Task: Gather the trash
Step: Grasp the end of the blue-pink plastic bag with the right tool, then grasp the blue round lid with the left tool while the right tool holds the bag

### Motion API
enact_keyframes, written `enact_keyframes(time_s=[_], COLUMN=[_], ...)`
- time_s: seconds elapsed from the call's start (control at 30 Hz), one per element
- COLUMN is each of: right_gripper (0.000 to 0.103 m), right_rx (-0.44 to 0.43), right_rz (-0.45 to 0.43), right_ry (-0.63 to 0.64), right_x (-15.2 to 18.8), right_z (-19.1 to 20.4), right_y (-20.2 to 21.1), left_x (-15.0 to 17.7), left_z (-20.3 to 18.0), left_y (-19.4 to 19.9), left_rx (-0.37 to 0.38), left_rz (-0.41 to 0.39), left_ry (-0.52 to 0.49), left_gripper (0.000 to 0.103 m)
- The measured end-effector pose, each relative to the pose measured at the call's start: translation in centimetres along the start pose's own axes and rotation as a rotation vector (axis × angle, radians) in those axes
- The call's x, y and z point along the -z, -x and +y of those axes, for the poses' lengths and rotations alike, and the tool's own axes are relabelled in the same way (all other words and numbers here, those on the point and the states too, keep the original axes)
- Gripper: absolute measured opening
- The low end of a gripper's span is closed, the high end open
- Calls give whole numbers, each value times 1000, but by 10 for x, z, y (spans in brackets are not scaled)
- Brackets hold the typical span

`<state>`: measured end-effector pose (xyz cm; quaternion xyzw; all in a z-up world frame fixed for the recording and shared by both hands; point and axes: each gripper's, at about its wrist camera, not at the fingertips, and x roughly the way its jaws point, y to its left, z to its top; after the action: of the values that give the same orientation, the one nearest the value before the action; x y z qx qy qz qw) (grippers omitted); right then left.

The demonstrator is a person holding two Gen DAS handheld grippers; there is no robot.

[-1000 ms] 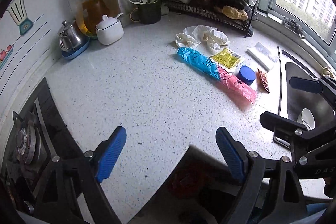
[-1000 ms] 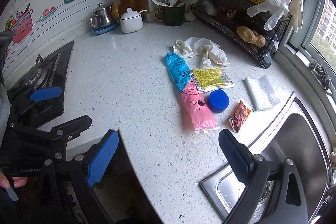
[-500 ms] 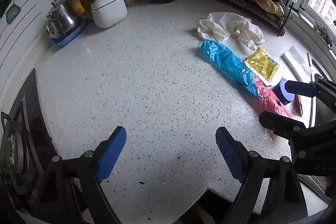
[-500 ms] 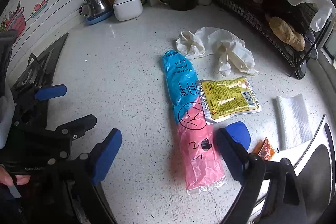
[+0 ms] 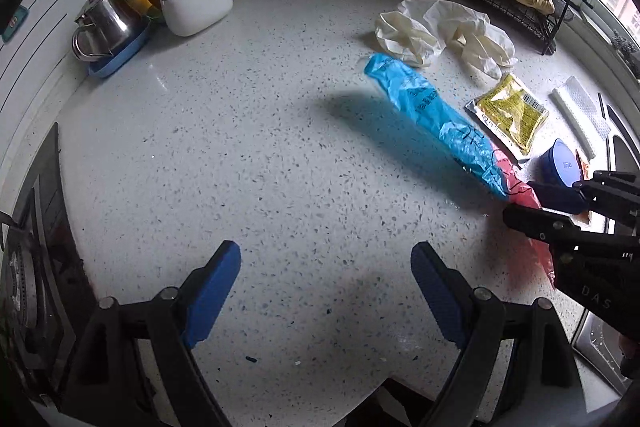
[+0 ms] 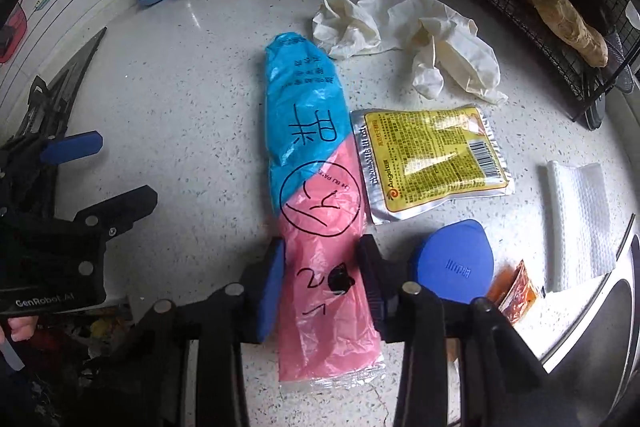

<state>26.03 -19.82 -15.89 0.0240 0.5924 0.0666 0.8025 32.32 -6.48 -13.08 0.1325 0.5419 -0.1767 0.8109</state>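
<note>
Speckled white kitchen surface (image 6: 168, 115), stove at one side, sink at the other. Target: blue-and-pink plastic bag (image 6: 316, 187), lying flat and lengthwise mid-surface, pink end nearest the right tongs (image 6: 320, 275). Right tongs have just been closing; pads now flank the pink half and appear to press its edges, film bunching slightly between them. Judged very light, limp, thin film, slick; will crumple and trail its blue end when lifted, so a firm pinch across the gathered pink section is the sensible hold. Left tongs (image 5: 326, 291) spread wide, nothing between them, above bare surface well apart from the bag. Just beside the bag: yellow foil sachet (image 6: 432, 163), blue lid (image 6: 452, 263), small orange packet (image 6: 516, 291); crumpled white gloves (image 6: 404, 31) beyond the blue end
</note>
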Motion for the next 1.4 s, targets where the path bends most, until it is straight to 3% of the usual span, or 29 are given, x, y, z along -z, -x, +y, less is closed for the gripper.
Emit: enact_keyframes(time_s=[0.07, 0.17, 0.4, 0.53, 0.77, 1.0, 1.4], right_gripper=[15, 11, 11, 11, 11, 11, 11], right_rx=[-31, -64, 34, 84, 160, 203, 220], right_rz=[-2, -27, -178, -242, -265, -231, -194], right_ry=[-6, -32, -132, -202, -311, -386, -503], right_x=[7, 20, 39, 49, 49, 58, 83], right_z=[3, 7, -1, -21, -56, -83, -119], right_y=[5, 19, 74, 95, 103, 94, 88], left_x=[4, 8, -3, -23, -50, -64, -74], left_z=[0, -2, -21, -43, -90, -131, -179], left_y=[8, 23, 55, 59, 40, 8, -28], left_rx=[13, 27, 59, 133, 217, 285, 301], left_rz=[-8, -24, -86, -100, -84, -7, 37], left_ry=[6, -3, -70, -109, -200, -286, -353], left_gripper=[86, 86, 86, 86, 86, 86, 86])
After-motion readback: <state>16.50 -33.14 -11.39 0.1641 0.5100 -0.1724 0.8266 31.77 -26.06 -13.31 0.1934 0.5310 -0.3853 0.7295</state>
